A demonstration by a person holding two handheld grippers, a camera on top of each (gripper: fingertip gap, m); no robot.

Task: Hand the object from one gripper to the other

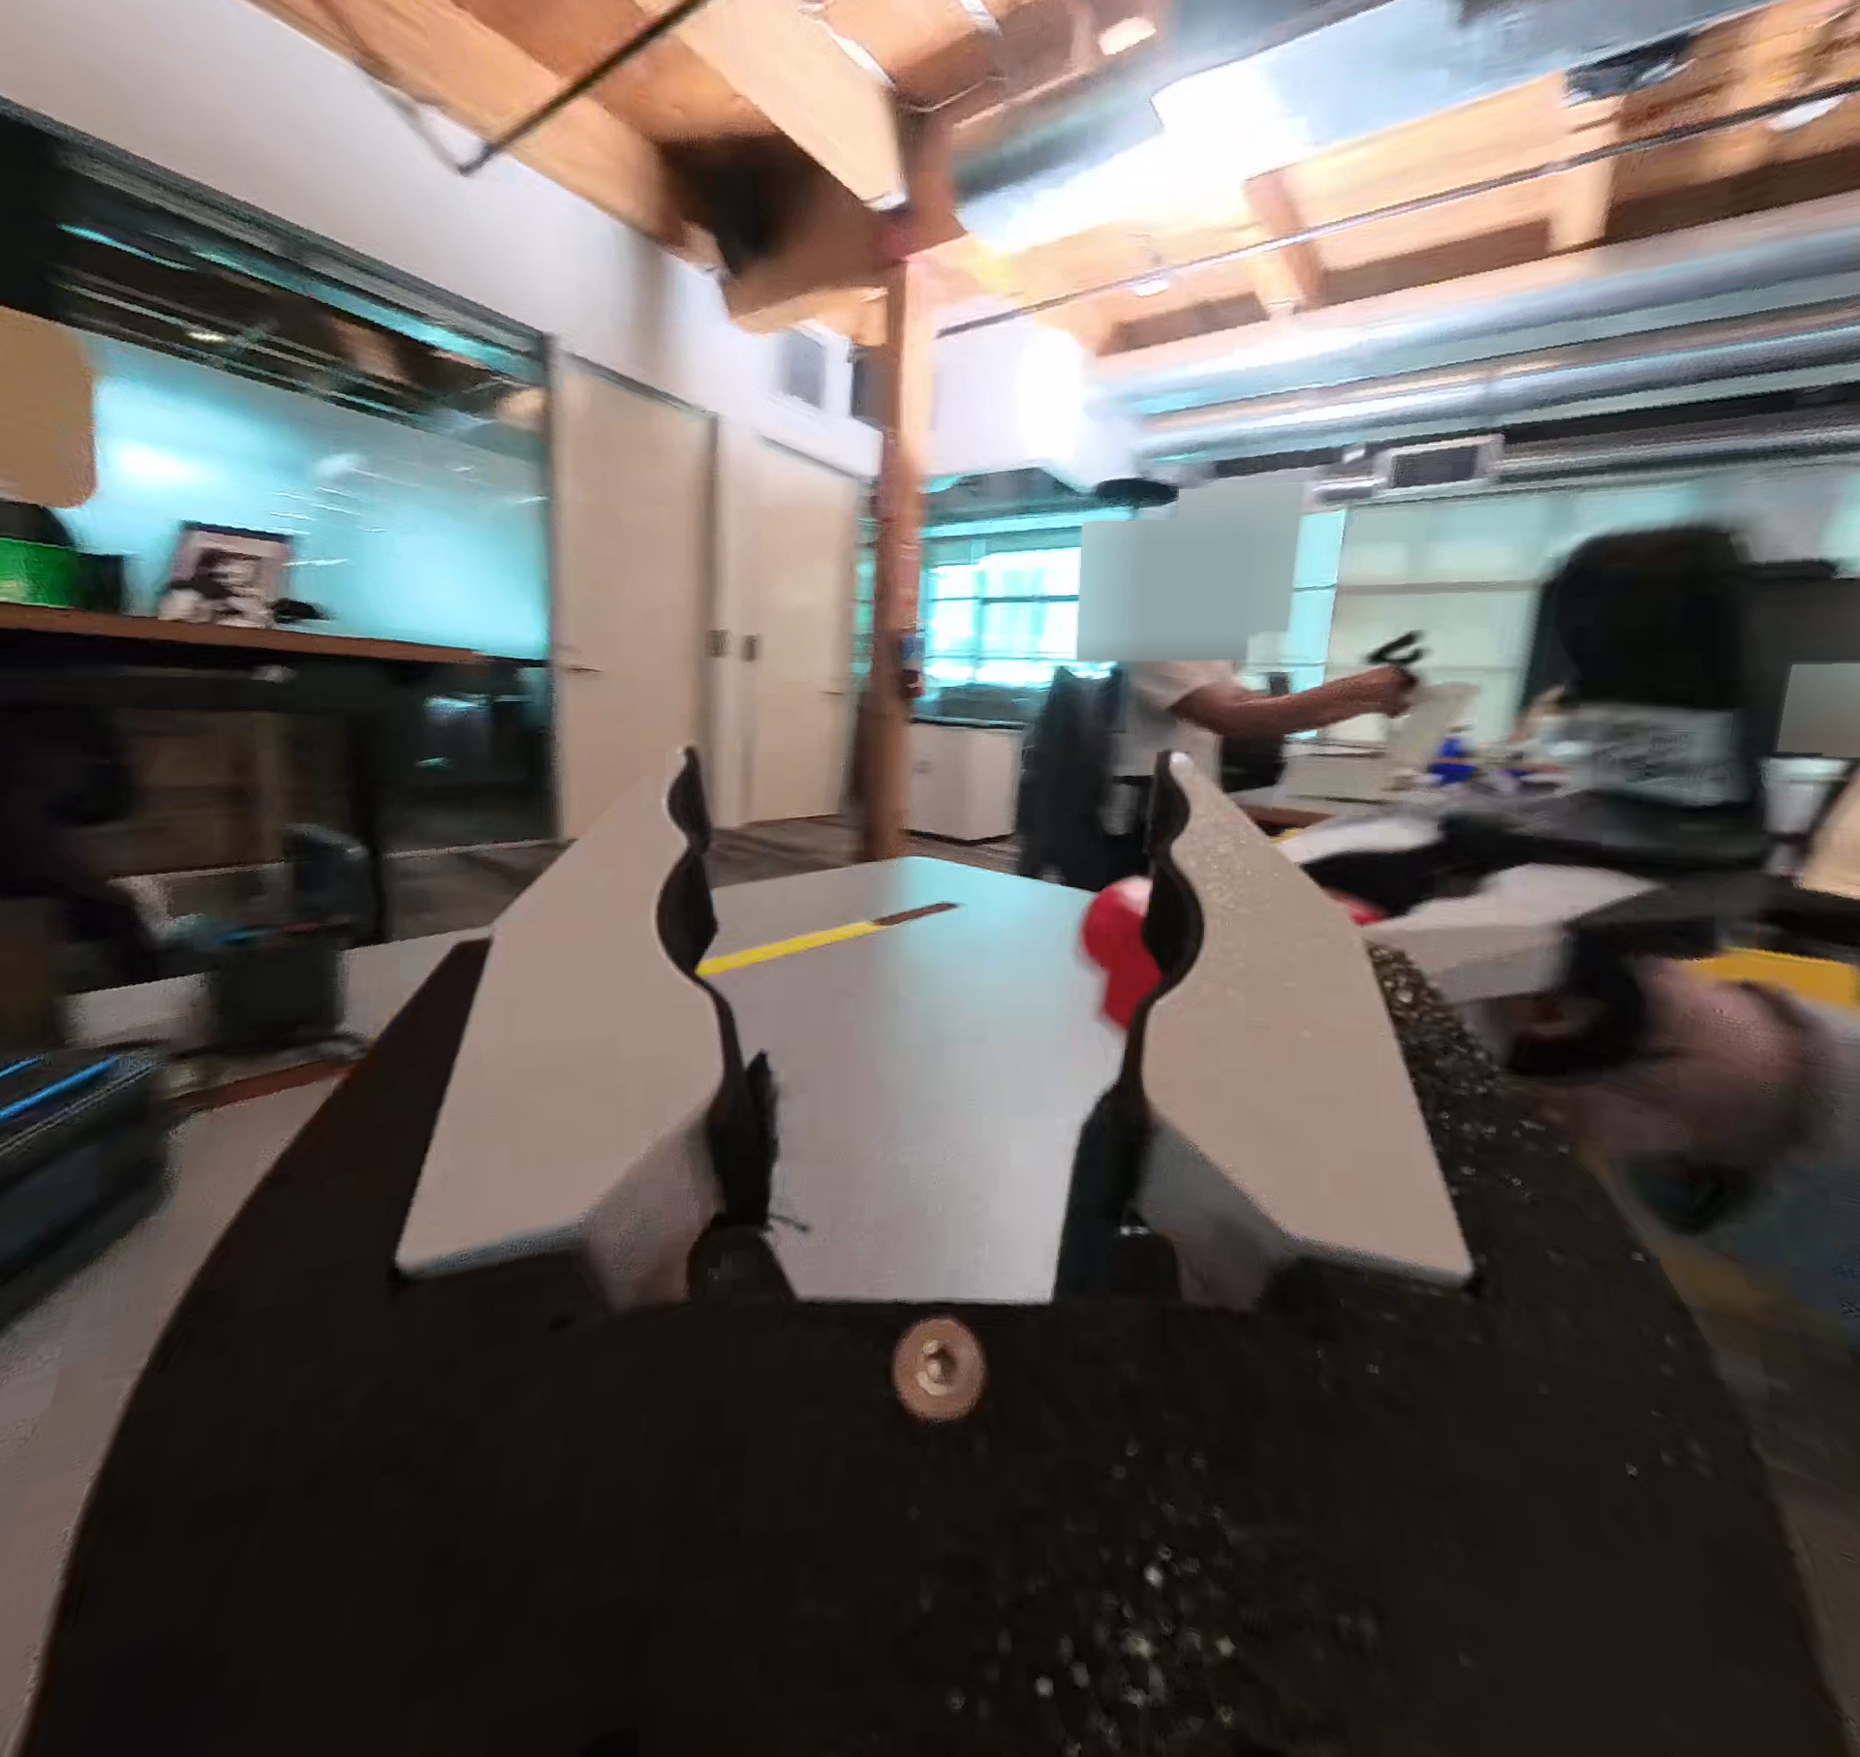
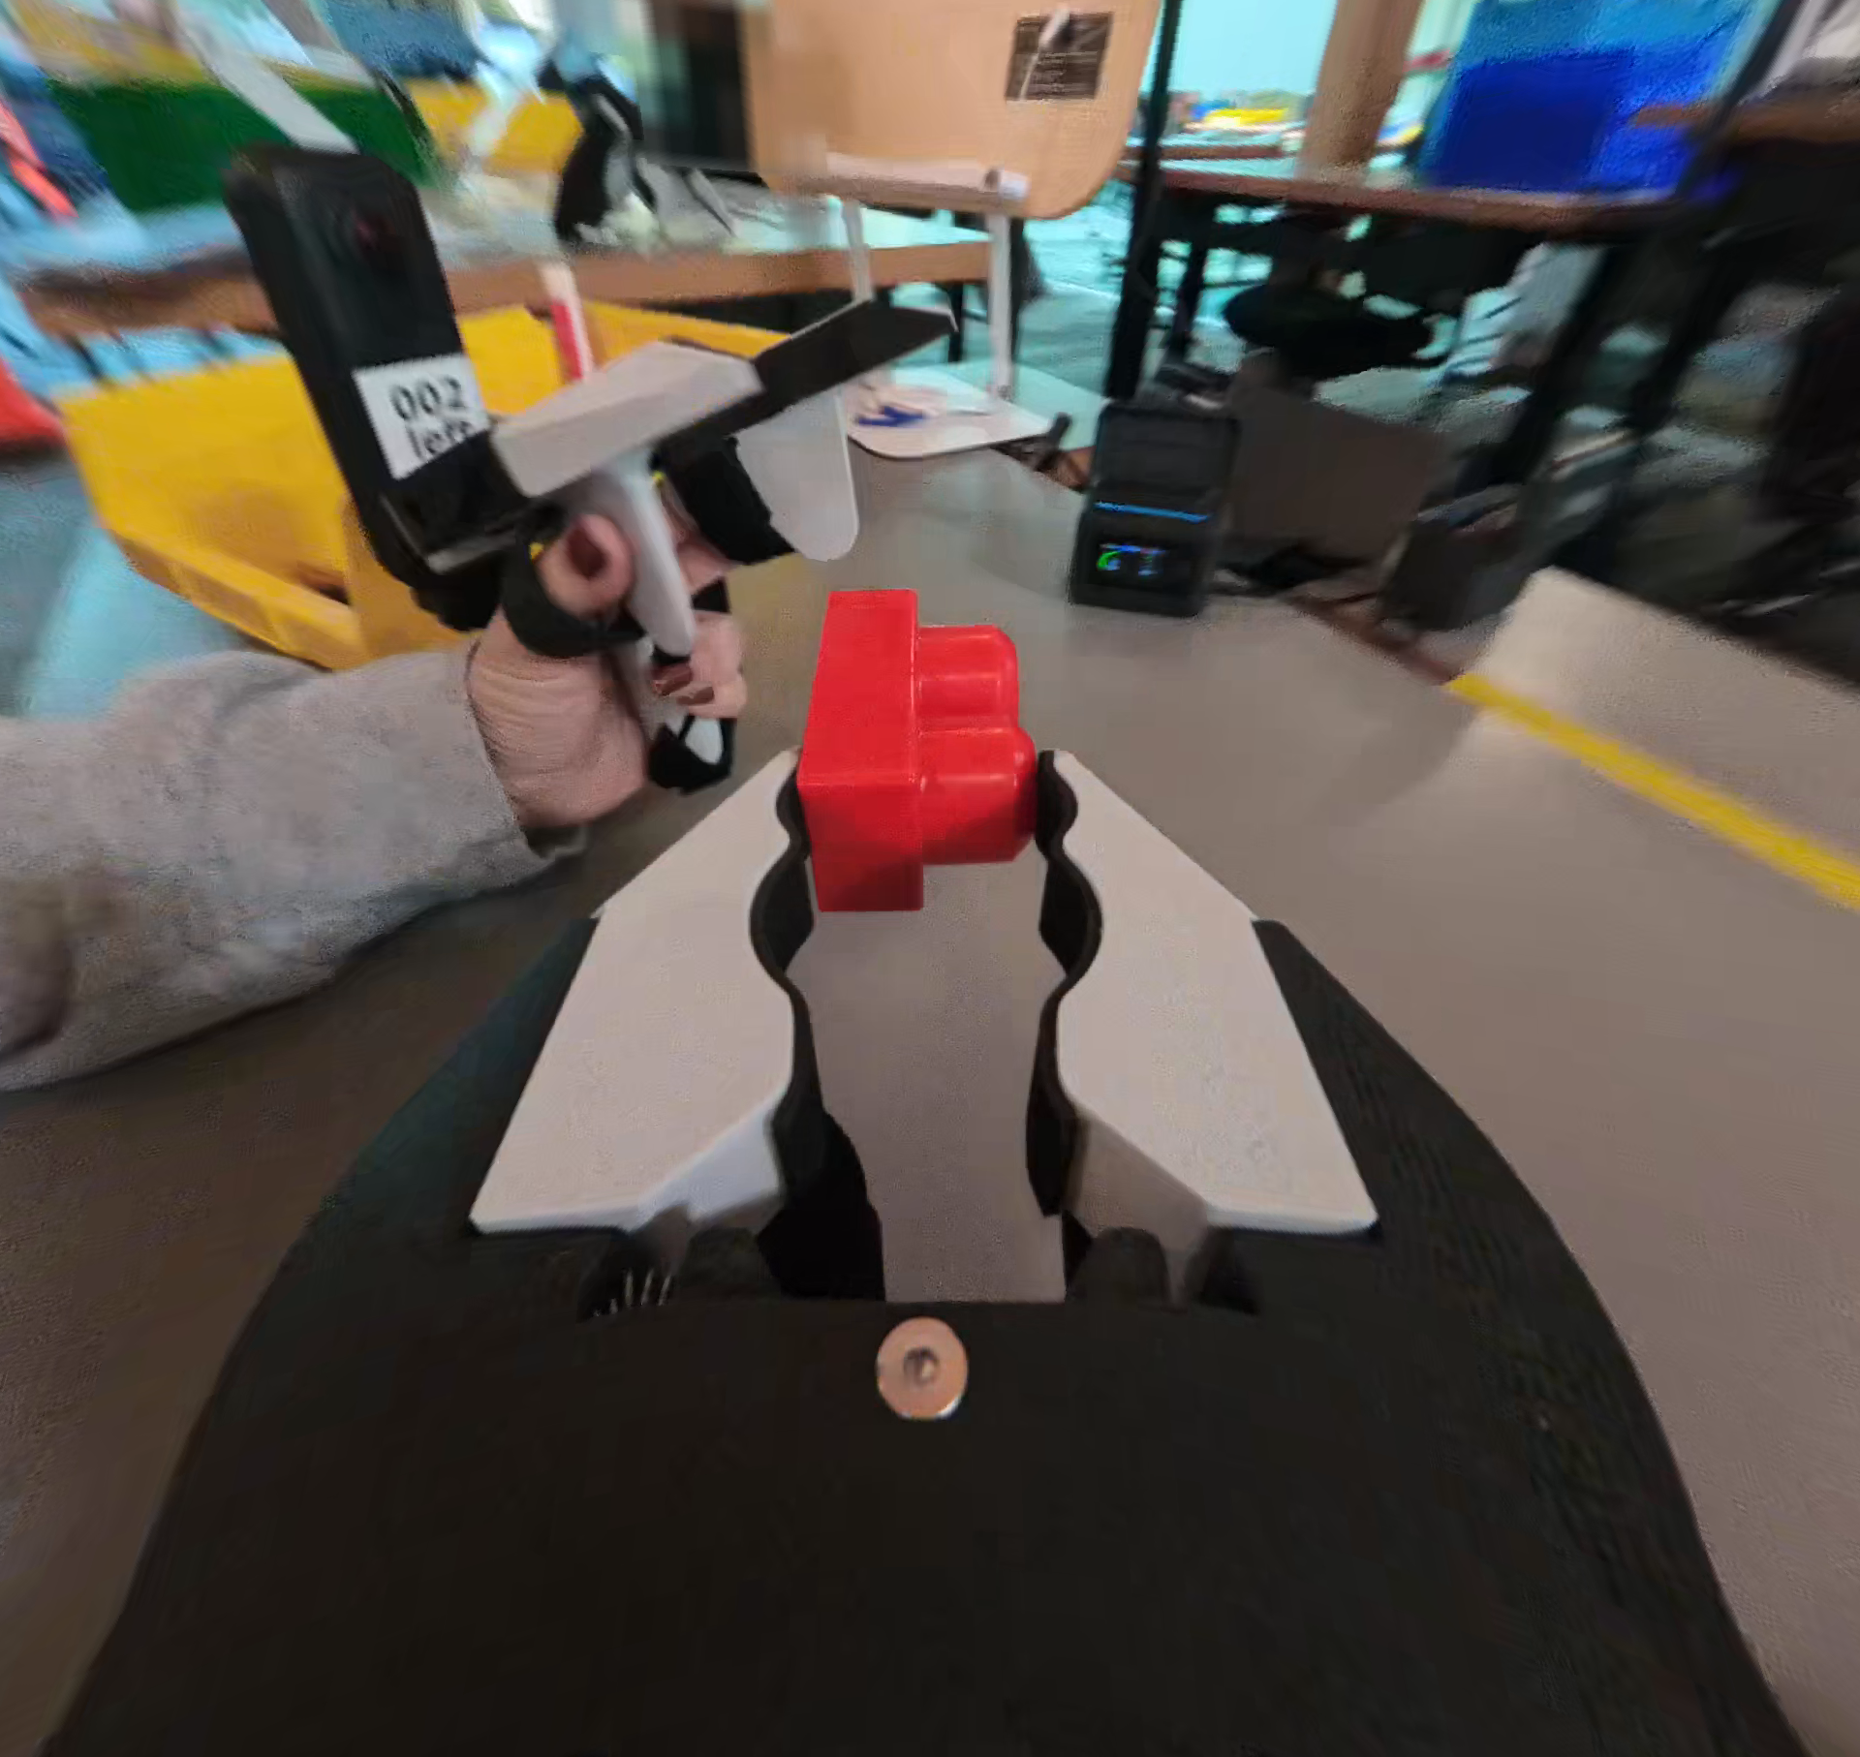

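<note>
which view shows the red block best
The right wrist view: the red block sits centred and sharp between the right gripper fingertips. The left wrist view shows only a blurred red sliver mostly hidden behind a finger of the open left gripper.

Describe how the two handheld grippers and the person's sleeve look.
Each gripper, left gripper and right gripper, has two pale grey wedge fingers lined with wavy black pads, on a black textured base with a silver screw. The left carries a black camera block with a white label. The sleeve is fuzzy grey knit.
</note>
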